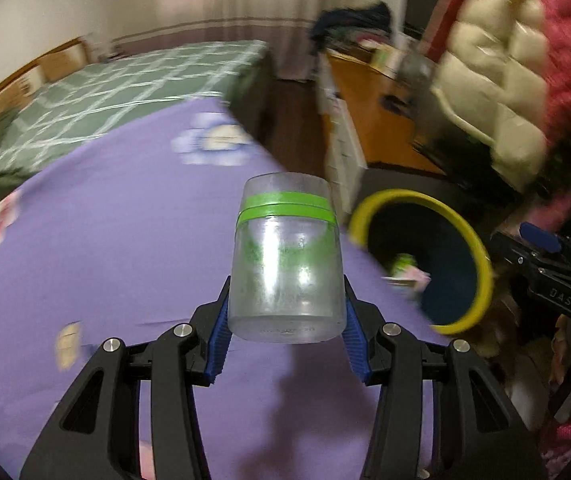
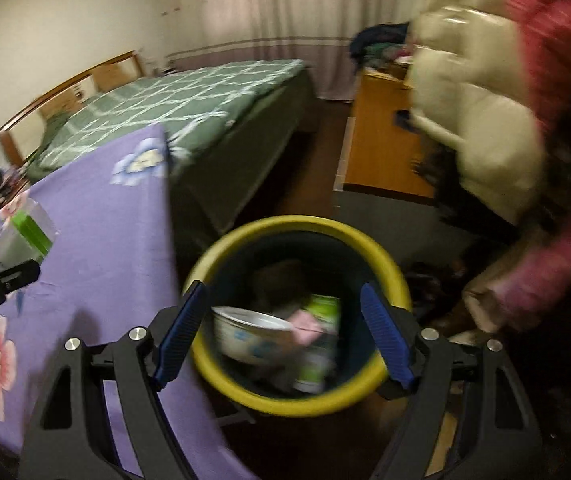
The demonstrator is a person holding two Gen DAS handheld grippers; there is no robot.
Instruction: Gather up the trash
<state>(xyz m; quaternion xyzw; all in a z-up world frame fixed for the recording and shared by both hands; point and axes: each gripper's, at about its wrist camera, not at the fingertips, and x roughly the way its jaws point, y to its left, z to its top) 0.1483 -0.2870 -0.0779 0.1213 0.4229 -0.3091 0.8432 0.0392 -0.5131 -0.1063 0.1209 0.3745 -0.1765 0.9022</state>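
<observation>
My left gripper (image 1: 285, 322) is shut on a clear plastic jar with a green band (image 1: 285, 256), held above the purple flowered tablecloth (image 1: 105, 240). The jar also shows in the right wrist view (image 2: 21, 236), at the far left. A dark bin with a yellow rim (image 1: 481, 256) stands on the floor beside the table, to the right of the jar. My right gripper (image 2: 283, 336) is open and empty, just above the bin (image 2: 393, 276). Inside the bin lie a white bowl (image 2: 253, 336) and a green carton (image 2: 321, 320).
A bed with a green checked cover (image 2: 173, 108) stands behind the table. An orange wooden cabinet (image 2: 377, 152) is at the right. A cream and pink padded coat (image 2: 481, 92) hangs close at the upper right. The floor is dark.
</observation>
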